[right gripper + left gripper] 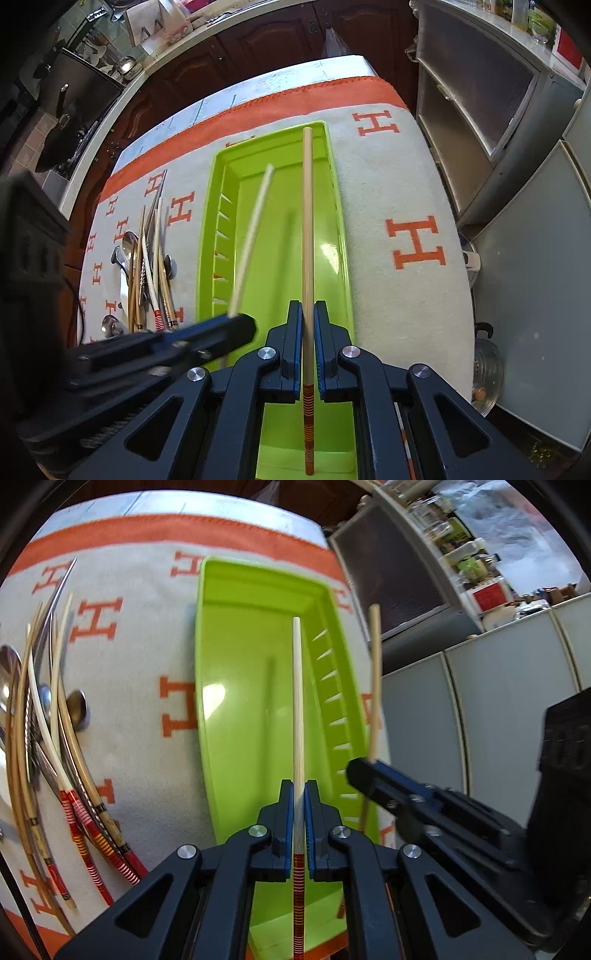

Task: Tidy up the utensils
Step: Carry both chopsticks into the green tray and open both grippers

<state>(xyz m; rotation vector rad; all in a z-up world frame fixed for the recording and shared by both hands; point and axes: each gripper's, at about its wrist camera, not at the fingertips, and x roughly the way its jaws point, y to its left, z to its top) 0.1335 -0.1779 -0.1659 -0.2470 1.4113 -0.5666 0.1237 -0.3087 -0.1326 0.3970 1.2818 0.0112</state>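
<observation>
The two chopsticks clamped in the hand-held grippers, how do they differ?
The pale, cream-white chopstick in the left hand-held gripper looks lighter than the tan bamboo chopstick in the right hand-held gripper. Both have red-striped handle ends, point forward and hang above the lime-green plastic tray.

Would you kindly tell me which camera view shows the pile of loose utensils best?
The left wrist view: the pile of loose utensils lies close and large. In the right wrist view the pile looks smaller, partly behind the left gripper.

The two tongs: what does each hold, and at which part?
Each is shut on one pale wooden chopstick near its red-striped handle end: left tongs hold the left chopstick, right tongs hold the right chopstick.
</observation>
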